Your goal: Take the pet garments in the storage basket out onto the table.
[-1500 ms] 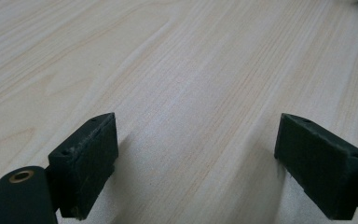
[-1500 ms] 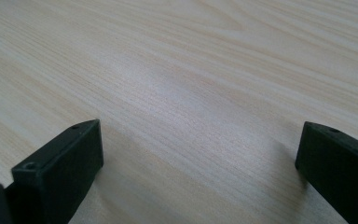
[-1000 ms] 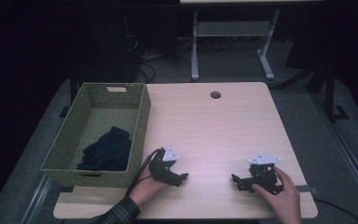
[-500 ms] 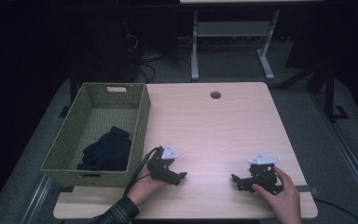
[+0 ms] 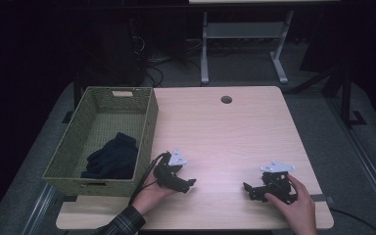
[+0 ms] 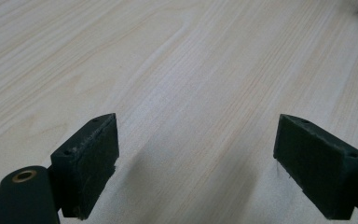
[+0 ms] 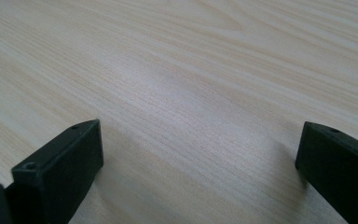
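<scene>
Both grippers rest low on the pale wooden table, near its front edge. My left gripper lies just right of the wicker basket, held by a hand in a plaid sleeve, and points right. In the left gripper view its jaws stand wide apart over bare wood, left gripper open and holding nothing. My right gripper lies at the front right and points left toward the other one. The right gripper view shows the right gripper open too, bare wood between its jaws.
The green wicker basket stands on the table's left side and holds dark folded cloth. A round cable hole sits near the far edge. A metal stand and cables are on the floor behind.
My left gripper has shifted a little, its jaws pointing slightly lower to the right. The right gripper has stayed where it was.
</scene>
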Available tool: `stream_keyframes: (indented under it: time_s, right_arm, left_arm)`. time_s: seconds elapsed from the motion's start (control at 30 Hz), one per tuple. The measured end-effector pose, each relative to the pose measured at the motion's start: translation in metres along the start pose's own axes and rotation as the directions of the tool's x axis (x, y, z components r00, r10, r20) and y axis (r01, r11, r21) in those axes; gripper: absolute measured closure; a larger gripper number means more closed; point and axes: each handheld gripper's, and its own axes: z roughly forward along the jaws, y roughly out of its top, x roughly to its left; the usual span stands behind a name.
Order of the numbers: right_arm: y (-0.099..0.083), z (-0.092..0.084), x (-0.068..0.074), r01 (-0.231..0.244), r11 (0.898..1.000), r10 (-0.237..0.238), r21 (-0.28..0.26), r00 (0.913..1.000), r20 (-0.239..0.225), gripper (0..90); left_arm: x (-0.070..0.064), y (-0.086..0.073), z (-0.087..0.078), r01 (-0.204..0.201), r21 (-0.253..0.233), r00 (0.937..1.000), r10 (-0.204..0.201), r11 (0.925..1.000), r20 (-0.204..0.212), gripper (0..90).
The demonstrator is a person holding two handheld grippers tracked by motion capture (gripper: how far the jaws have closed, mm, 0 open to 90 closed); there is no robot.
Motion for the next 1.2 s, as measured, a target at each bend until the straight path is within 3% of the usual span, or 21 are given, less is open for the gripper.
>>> stream_keyframes:
  time_s: [1.2]
  right_arm:
    - [0.0,0.0,0.0,0.0,1.0,0.0,0.0,1.0,-0.001,0.4]
  left_arm:
    - [0.0,0.015,-0.018,-0.006,-0.016,0.9997,0.005,0.9998,-0.024,13.7]
